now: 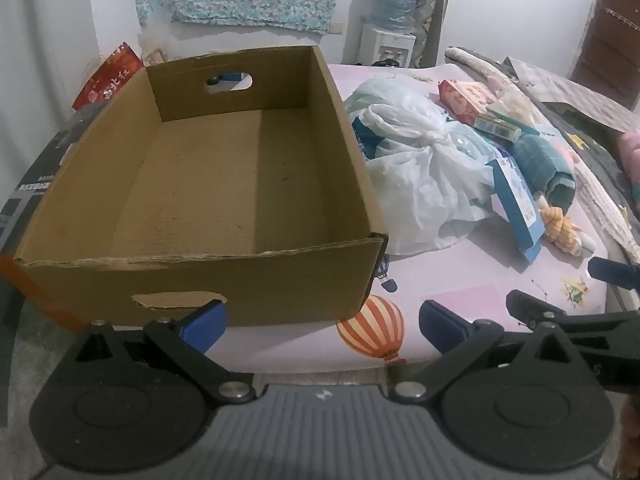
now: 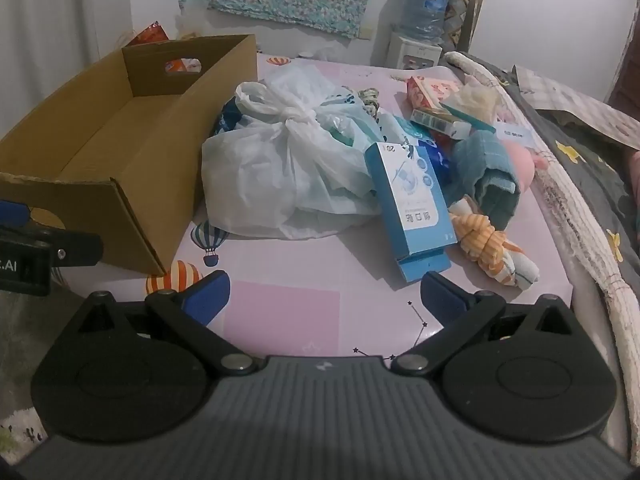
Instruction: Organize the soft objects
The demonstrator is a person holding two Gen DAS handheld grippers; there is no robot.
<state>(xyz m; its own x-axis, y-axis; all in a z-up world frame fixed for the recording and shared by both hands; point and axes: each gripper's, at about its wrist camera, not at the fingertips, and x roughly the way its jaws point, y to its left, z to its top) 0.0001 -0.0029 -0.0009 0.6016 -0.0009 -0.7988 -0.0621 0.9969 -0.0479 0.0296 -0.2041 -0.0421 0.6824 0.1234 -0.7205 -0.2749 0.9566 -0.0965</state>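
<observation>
— Pink bedsheet printed with hot-air balloons [image 2: 280, 312], with an open brown cardboard box [image 1: 208, 184] standing empty at its left. Where are the soft things?

— Heaped just right of the box: a knotted white plastic bag [image 2: 288, 168] stuffed with something, a folded teal towel [image 2: 488, 176], and an orange-striped knotted cloth [image 2: 486, 246] nearest the bed's edge.

— How would they handle?

— Light and limp, I'd judge. The bag is slippery film, so its knot is the surest hold. The towel should be pinched across its fold, the striped cloth at its knot.

— Anything in the way?

— A stiff blue carton [image 2: 412, 208] leans on the bag and towel; small boxes [image 2: 436, 112] sit behind.

— And the tongs?

— Left gripper [image 1: 322, 322] and right gripper [image 2: 324, 294] both gape fully wide, holding nothing, short of the heap.
</observation>
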